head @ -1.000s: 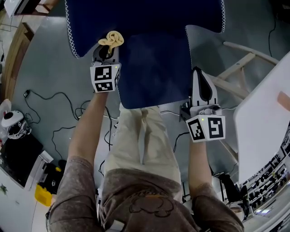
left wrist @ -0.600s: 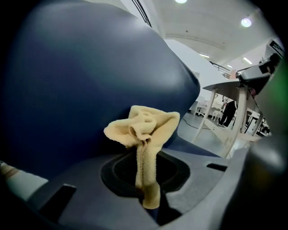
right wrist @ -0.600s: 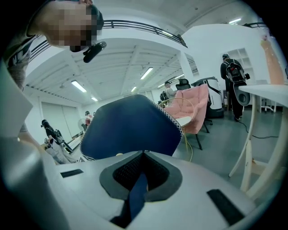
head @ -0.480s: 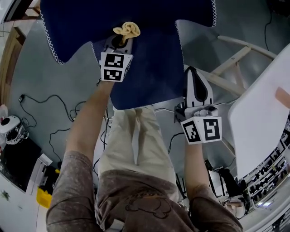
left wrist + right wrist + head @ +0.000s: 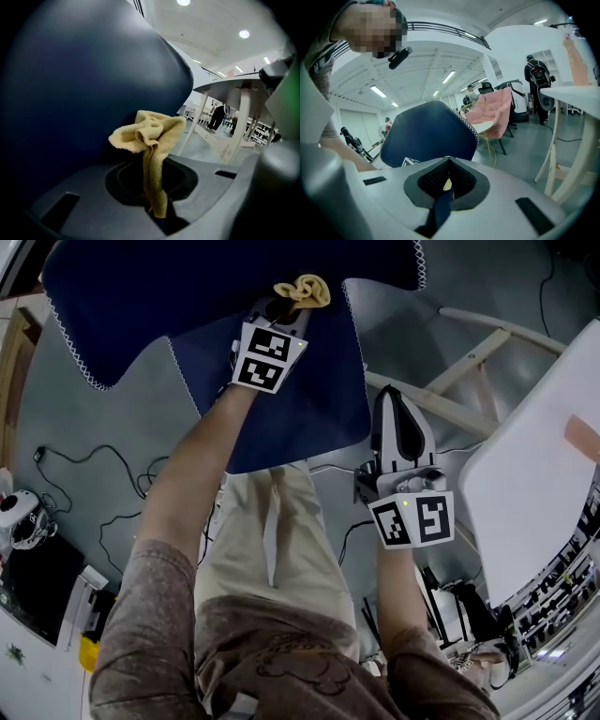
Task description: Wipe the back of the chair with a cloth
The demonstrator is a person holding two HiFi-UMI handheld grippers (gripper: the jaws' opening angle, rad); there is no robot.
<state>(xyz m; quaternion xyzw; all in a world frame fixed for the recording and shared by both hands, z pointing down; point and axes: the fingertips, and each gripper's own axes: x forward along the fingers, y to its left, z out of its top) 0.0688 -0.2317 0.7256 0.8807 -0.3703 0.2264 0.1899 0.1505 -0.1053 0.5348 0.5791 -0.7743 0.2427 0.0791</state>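
Grey floor (image 5: 103,437) with cables (image 5: 141,486); white table (image 5: 534,465) right of right gripper (image 5: 391,397). Left gripper (image 5: 279,306) clamps yellow cloth (image 5: 302,289), bunched ahead against navy chair back (image 5: 291,381). Right jaws together, beside chair edge.

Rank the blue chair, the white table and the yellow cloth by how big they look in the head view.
1. blue chair, largest
2. white table, partly cut off by the frame edge
3. yellow cloth, smallest by far
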